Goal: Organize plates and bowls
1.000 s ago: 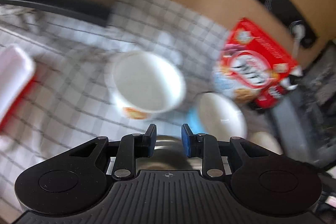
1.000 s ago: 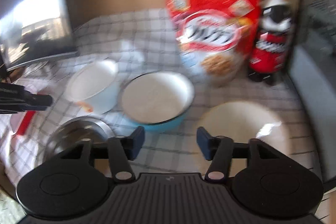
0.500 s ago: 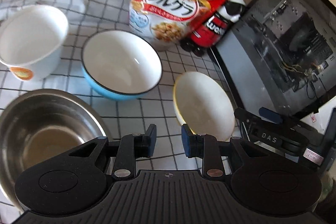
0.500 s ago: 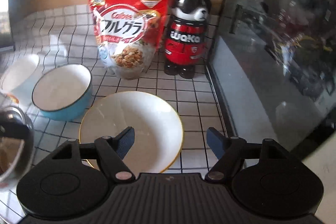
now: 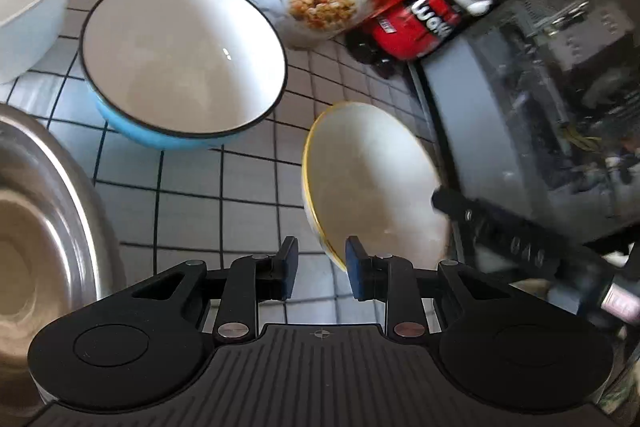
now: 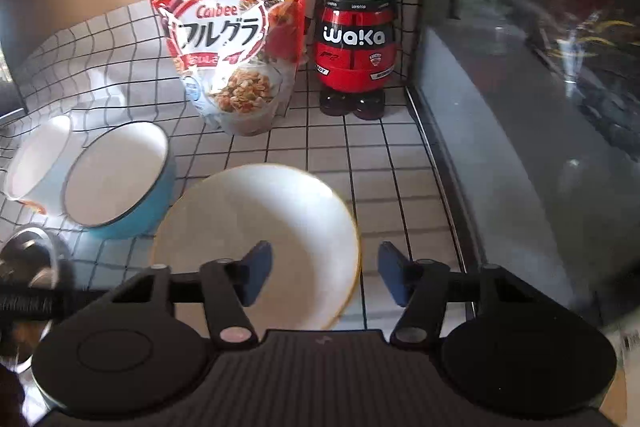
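We judge the approach step: right hand-held gripper (image 6: 325, 277), jaws apart and just closing, straddles the yellow-rimmed plate's (image 6: 256, 227) rim on the desk (image 6: 372, 163). Next we clamp and lift. Left hand-held gripper (image 5: 319, 269) narrowly parted, empty.

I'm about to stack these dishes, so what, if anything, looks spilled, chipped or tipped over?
Nothing stands out. The gold-rimmed plate, blue bowl, white cup and steel bowl all sit upright and empty on the checked cloth; no spills or chips show, though blur hides fine detail.

gold-rimmed white plate (image 6: 256, 227): upright | blue bowl (image 6: 120, 179): beside it | white cup (image 6: 34, 163) | steel bowl (image 5: 36, 227)
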A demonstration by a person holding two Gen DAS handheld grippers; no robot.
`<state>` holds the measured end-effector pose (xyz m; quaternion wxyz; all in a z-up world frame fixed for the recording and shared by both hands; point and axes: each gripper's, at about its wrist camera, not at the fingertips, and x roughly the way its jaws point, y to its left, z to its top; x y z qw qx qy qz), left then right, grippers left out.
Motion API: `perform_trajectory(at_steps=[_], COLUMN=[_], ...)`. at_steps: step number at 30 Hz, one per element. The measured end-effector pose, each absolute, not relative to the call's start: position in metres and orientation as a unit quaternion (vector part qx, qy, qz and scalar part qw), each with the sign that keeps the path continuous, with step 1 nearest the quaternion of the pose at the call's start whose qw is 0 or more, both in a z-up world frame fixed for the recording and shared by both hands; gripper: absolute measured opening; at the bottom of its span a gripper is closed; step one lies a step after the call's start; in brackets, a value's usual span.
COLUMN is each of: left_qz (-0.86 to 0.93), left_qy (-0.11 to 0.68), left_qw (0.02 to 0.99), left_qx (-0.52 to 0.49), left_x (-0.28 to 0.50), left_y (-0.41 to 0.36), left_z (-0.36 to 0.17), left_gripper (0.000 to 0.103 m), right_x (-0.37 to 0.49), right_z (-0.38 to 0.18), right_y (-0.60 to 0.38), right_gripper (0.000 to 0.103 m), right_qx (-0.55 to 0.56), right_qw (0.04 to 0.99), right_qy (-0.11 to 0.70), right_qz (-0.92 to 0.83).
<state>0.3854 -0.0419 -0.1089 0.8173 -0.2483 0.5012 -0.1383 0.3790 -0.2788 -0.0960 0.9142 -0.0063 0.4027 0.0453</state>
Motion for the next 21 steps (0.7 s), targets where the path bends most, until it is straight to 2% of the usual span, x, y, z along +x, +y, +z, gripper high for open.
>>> perform_trajectory(at_steps=[8, 10, 11, 12, 13, 16, 21], left_qz=[-0.097, -0.096, -0.097, -0.096, -0.094, -0.097, -0.103], left_qy=[0.521, 0.526, 0.527, 0.527, 0.527, 0.528, 0.533], left_qw=[0.812, 0.811, 0.812, 0.813, 0.812, 0.806, 0.813], left_qx=[-0.244, -0.238, -0.233, -0.229, -0.231, -0.248, -0.211], left_x=[0.410, 0.413, 0.414, 0.414, 0.412, 0.405, 0.378], left_y=[-0.072, -0.074, -0.076, -0.075, -0.073, -0.067, -0.058], left_z=[-0.124, -0.127, -0.128, -0.129, -0.129, -0.127, -0.120], left_gripper=[0.028, 0.027, 0.026, 0.022, 0.018, 0.018, 0.018], right_x=[0.435, 0.441, 0.444, 0.445, 0.443, 0.438, 0.416], right_z=[-0.125, -0.131, -0.134, -0.136, -0.136, -0.135, -0.134], right_y=[-0.292, -0.297, -0.299, -0.300, -0.300, -0.300, -0.292], right_gripper=[0.058, 0.052, 0.041, 0.037, 0.036, 0.036, 0.036], right_qx=[0.008, 0.025, 0.033, 0.037, 0.035, 0.033, 0.044], right_qw=[0.899, 0.887, 0.880, 0.875, 0.875, 0.871, 0.850], right_qy=[0.430, 0.448, 0.459, 0.464, 0.463, 0.469, 0.492], right_qz=[0.086, 0.105, 0.120, 0.131, 0.133, 0.145, 0.181])
